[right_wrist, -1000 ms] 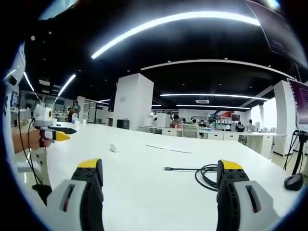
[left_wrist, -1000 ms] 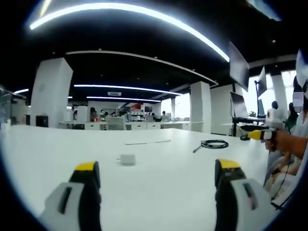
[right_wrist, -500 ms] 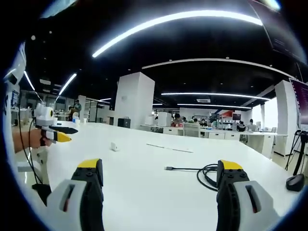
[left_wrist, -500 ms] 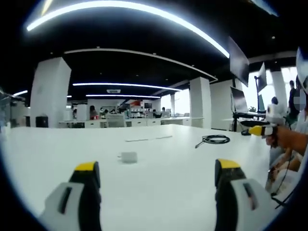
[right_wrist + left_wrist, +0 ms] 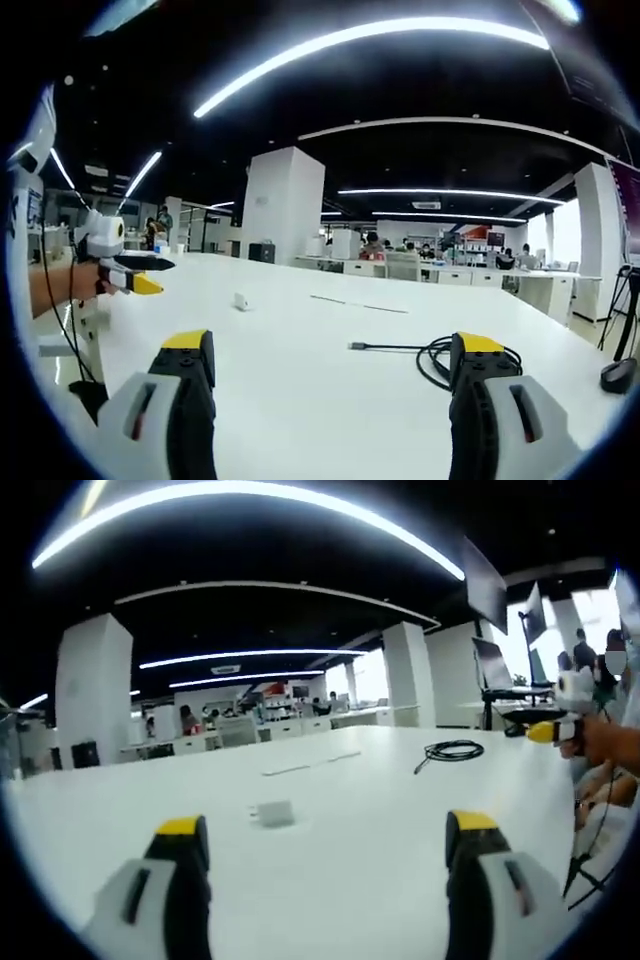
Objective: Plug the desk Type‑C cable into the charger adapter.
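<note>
1. Both of your tools hover above the white desk (image 5: pixel 380 820), nothing held. L gripper (image 5: pixel 330 825): jaws wide apart, empty. R gripper (image 5: pixel 335 345): jaws likewise spread, empty.

2. Charger adapter (image 5: pixel 272 813), small white block, lies flat on the desk just beyond the L jaws, slightly left of their centre line. In the right gripper view the same adapter (image 5: pixel 241 301) sits farther off, to the left. So the L gripper is the nearer one to it.

3. Type-C cable (image 5: pixel 448 750): dark coil, far right in the left gripper view, well apart from the adapter. In the right gripper view the coil (image 5: pixel 440 360) lies just beyond the R jaws and partly behind the right-hand one, so the R gripper is nearer to the cable.

4. Key relation: the free plug end (image 5: pixel 356 346) runs out of the coil as a straight stretch toward the left, i.e. roughly toward the adapter's side of the desk. Long axis of that stretch is crosswise to your R jaws' line of sight (handy for a pinch across the cable just behind the plug).

5. Adapter port side: too small to tell which face carries it. Its long axis looks about crosswise in the left gripper view.

6. Judgement: no step started. Split looks natural: L takes the adapter, R takes the plug end.

7. Each view shows the other tool held out over the desk's edge in a hand (image 5: pixel 85 285).
</note>
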{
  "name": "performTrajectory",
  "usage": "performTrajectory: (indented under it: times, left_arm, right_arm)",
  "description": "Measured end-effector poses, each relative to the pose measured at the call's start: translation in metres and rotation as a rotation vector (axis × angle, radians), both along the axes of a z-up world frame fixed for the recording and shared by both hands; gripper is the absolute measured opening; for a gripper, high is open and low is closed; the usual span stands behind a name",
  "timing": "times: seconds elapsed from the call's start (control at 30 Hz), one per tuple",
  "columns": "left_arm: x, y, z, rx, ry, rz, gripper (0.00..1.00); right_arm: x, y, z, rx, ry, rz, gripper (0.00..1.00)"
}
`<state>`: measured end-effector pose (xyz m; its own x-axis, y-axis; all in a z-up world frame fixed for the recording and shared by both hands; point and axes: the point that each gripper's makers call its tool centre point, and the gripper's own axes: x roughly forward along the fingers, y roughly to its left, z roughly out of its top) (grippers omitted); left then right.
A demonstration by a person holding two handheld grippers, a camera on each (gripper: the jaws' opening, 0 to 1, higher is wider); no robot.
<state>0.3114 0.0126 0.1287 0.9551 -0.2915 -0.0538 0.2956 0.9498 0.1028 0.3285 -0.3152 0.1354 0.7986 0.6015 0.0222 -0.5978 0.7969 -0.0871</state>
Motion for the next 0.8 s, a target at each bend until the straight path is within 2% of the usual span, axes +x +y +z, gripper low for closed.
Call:
performTrajectory:
  times: [0.27, 0.6, 0.8]
  left_arm:
    - [0.016, 0.009, 0.005, 0.04, -0.003, -0.013, 0.96]
    - [0.04, 0.021, 0.006, 0.05, 0.011, -0.014, 0.92]
    - [0.058, 0.036, 0.007, 0.026, 0.025, -0.001, 0.89]
  right_arm:
    - [-0.003, 0.003, -0.002, -0.008, 0.005, 0.01, 0.99]
    - [-0.005, 0.006, -0.002, -0.012, 0.008, 0.014, 0.98]
    - [-0.006, 0.01, -0.004, -0.019, 0.014, 0.018, 0.98]
